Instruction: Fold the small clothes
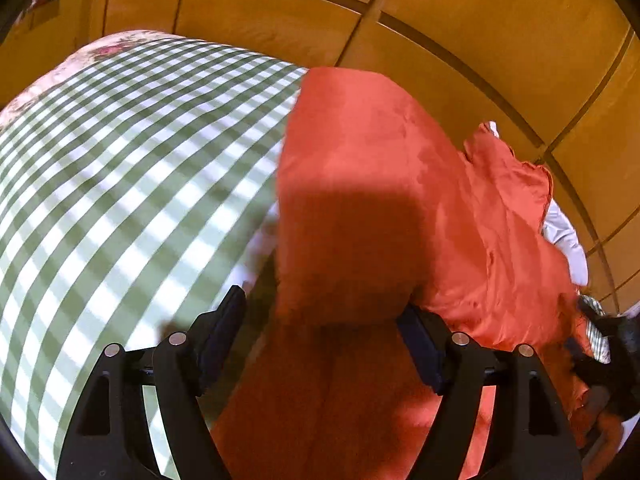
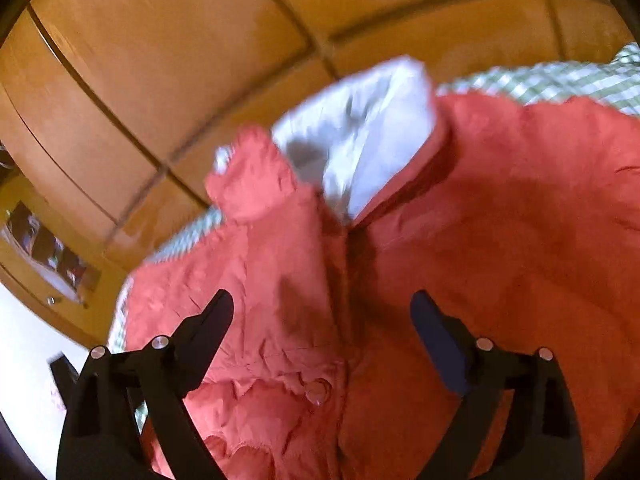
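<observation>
A small orange-red garment [image 1: 360, 184] with a white collar [image 1: 564, 232] lies on a green-and-white checked cloth [image 1: 120, 168]. My left gripper [image 1: 324, 312] is open, its fingers wide apart, low over the garment's left edge. In the right wrist view the same garment [image 2: 500, 260] fills the lower frame, with a frilled sleeve [image 2: 252, 176], the white collar [image 2: 360, 136] and a button [image 2: 318, 390]. My right gripper [image 2: 322, 308] is open above the garment's middle seam and holds nothing.
Orange wooden cabinet doors [image 1: 440, 12] stand behind the surface. The checked cloth [image 2: 560, 80] extends past the garment. A dark object [image 1: 612, 344] lies at the garment's far right. A shelf with small items [image 2: 48, 256] and white floor [image 2: 24, 360] are at the left.
</observation>
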Action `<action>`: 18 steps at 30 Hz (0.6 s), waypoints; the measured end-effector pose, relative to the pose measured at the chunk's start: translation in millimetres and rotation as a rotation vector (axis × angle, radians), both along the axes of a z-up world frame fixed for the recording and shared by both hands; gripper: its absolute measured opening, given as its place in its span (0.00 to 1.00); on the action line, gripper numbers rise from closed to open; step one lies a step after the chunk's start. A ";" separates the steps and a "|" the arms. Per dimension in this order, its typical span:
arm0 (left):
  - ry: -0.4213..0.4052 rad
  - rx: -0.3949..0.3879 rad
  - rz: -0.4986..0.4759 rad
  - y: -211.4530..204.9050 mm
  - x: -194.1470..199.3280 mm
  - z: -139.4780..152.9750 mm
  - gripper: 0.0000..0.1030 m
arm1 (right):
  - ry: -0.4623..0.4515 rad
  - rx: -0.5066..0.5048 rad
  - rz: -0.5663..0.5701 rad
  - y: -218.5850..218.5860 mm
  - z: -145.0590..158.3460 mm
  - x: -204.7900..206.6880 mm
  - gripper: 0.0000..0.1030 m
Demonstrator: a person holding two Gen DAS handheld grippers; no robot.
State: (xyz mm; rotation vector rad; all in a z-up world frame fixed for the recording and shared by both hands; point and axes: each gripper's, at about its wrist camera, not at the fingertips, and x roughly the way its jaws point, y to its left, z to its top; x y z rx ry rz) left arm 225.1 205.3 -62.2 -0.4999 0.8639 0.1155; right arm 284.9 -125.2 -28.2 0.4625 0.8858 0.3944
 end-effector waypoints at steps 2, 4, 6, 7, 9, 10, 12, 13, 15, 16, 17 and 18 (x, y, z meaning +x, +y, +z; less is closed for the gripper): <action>-0.002 0.015 -0.007 -2.4 7.7 3.6 0.73 | 0.044 0.039 0.039 8.8 -0.2 2.9 0.06; -0.033 0.060 -0.004 0.7 6.3 9.8 0.73 | -0.047 0.186 0.031 -0.1 29.5 -10.3 0.05; -0.064 0.098 -0.003 6.8 0.0 12.6 0.83 | -0.172 0.215 -0.003 -13.1 65.4 -26.9 0.05; -0.080 0.095 -0.013 8.0 -5.9 11.5 0.86 | -0.222 0.203 -0.013 -18.3 77.5 -32.6 0.05; -0.080 0.101 -0.028 6.0 -12.5 5.6 0.86 | -0.245 0.168 -0.034 -25.8 84.8 -36.2 0.05; -0.069 0.109 -0.038 2.0 -13.7 1.4 0.86 | -0.226 0.167 -0.027 -26.5 81.2 -34.2 0.05; -0.044 0.116 -0.064 -3.7 -7.3 -3.1 0.86 | -0.190 0.195 -0.008 -23.4 70.5 -31.7 0.05; -0.031 0.122 -0.058 -5.6 -1.6 -2.9 0.86 | -0.176 0.203 -0.001 -20.3 65.2 -34.7 0.05; -0.047 0.114 -0.010 -0.5 6.1 3.6 0.79 | -0.180 0.193 0.011 -13.4 59.3 -44.0 0.05; -0.070 0.096 0.025 5.9 7.8 8.3 0.72 | -0.183 0.186 0.011 -11.3 58.6 -46.3 0.05; -0.080 0.083 0.051 12.1 7.9 11.2 0.65 | -0.188 0.189 0.005 -11.3 57.9 -49.3 0.05; -0.100 0.060 0.113 25.7 5.5 16.7 0.59 | -0.192 0.204 -0.001 -12.2 57.4 -50.8 0.05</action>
